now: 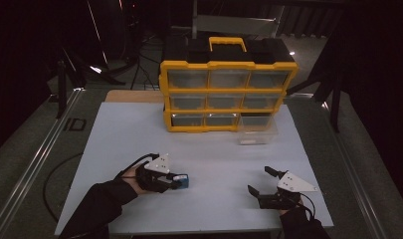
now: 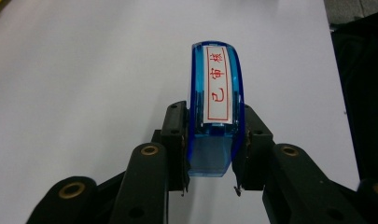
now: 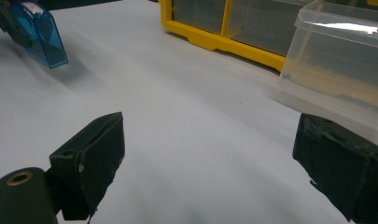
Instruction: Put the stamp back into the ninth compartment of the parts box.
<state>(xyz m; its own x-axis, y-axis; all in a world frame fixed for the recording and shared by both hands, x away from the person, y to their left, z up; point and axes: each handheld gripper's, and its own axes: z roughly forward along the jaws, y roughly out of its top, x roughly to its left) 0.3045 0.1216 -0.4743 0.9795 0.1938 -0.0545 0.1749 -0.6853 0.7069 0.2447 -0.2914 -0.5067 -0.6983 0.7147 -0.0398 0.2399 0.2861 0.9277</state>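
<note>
I am clamping my left gripper point(image 2: 210, 154) on one blue stamp point(image 2: 216, 107), holding my right gripper point(image 3: 210, 158) apart, facing one yellow nine-drawer organizer point(image 1: 228, 92), one clear bin point(image 1: 257, 130) pulled out.

One yellow drawer cabinet point(image 1: 229, 89) is standing upper centre, showing nine drawer slots; one clear drawer point(image 1: 257, 130) is sitting out; one blue stamp point(image 1: 183, 181) and two grippers are showing below.
</note>
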